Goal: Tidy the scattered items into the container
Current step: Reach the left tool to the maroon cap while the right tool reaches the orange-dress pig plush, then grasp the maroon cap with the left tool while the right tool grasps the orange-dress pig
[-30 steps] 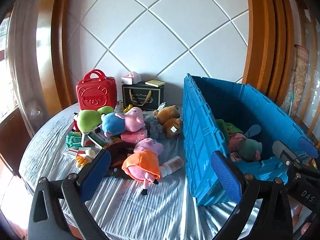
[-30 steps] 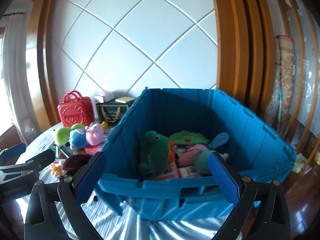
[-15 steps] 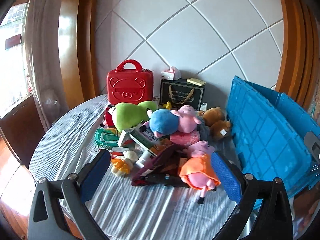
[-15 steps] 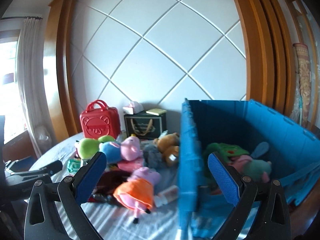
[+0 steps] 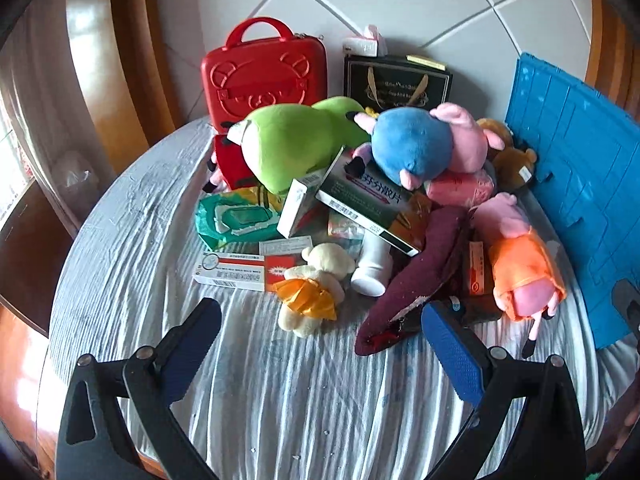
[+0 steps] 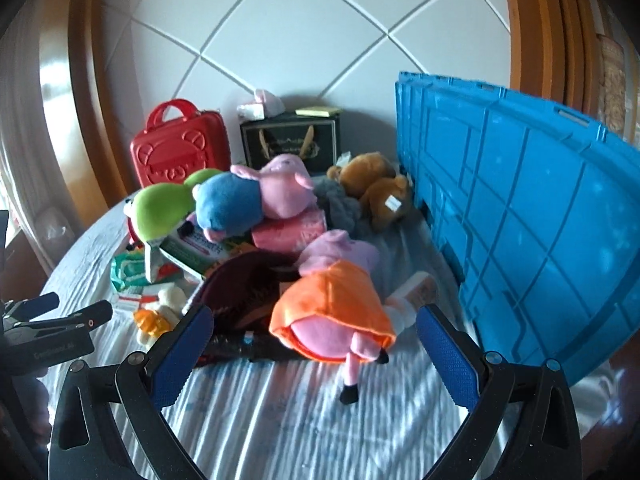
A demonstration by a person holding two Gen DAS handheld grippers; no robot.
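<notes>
Counter (image 5: 132, 240): round, under a striped grey cloth, backed by a tiled wall.

Container (image 6: 520, 216): blue crate along the counter's right edge, outer wall facing the pile; its inside is not in view.

Scattered items, heaped from the counter's middle toward its far edge:
- orange-dressed pig plush (image 6: 336, 304), nearest the crate, legs toward the near edge;
- small cream bear (image 5: 316, 284) in an orange skirt, at the near side of the pile;
- maroon pouch (image 5: 416, 276), between bear and pig, partly under a green medicine box (image 5: 368, 200);
- white bottle (image 5: 372, 268), flat cartons (image 5: 232, 270), wipes pack (image 5: 236, 216);
- green plush (image 5: 292, 140), blue-and-pink pig plush (image 5: 420, 144), brown bear (image 6: 380, 188), toward the far edge.
- Red case (image 5: 264, 76) and black gift bag (image 5: 396, 80) stand at the far edge against the wall.

Left claw (image 5: 320, 344): spread wide, empty, above bare cloth just short of the cream bear.
Right claw (image 6: 312, 344): spread wide, empty, with the orange-dressed pig between its fingers in view, not yet touching.

Step in hand, as judged: reaching for the next pick. Handling note: each claw should take one item only. The pig wants a grip across its stuffed body, not the loose skirt hem, which would likely slip. The bear's neighbours lie close, so the left fingers should straddle it squarely to avoid dragging the cartons. Lift clear of the crate's rim before letting go.
</notes>
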